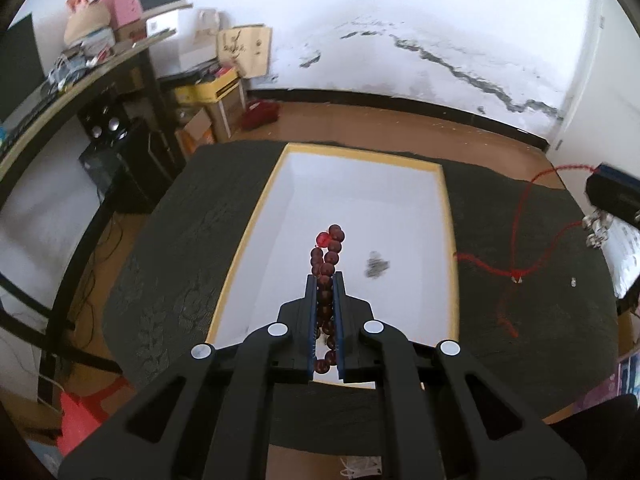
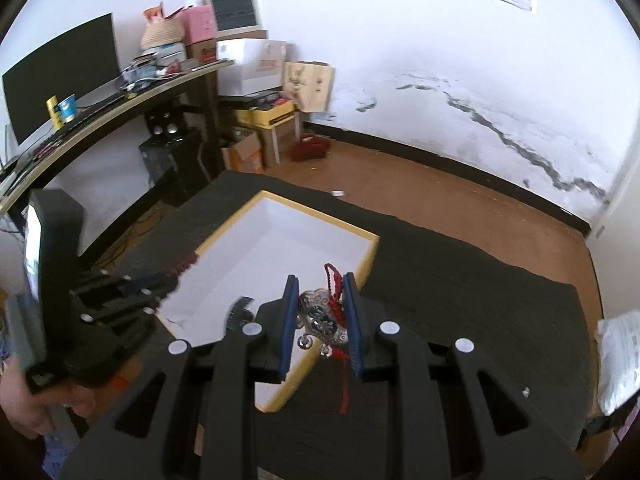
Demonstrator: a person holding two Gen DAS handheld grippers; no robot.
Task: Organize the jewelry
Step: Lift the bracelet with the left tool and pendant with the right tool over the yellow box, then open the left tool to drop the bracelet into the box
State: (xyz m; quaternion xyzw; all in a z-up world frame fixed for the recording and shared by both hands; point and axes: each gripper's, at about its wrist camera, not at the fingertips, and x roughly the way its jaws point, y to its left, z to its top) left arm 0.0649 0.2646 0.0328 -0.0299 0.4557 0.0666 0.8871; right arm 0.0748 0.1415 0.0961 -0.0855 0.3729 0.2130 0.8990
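My left gripper is shut on a dark red bead bracelet, whose loop sticks out past the fingertips. It hangs above the white inside of a yellow-rimmed box. A small dark silvery piece lies in the box to the right of the beads. My right gripper is shut on a silver lock-shaped pendant with a red cord dangling below. It hovers over the near right corner of the box. The left gripper shows blurred at the box's left side.
A dark patterned cloth covers the table under the box. A tiny silver bit lies on the cloth at the right, near a white bag. A cluttered desk with a monitor stands at the left. A hand is at lower left.
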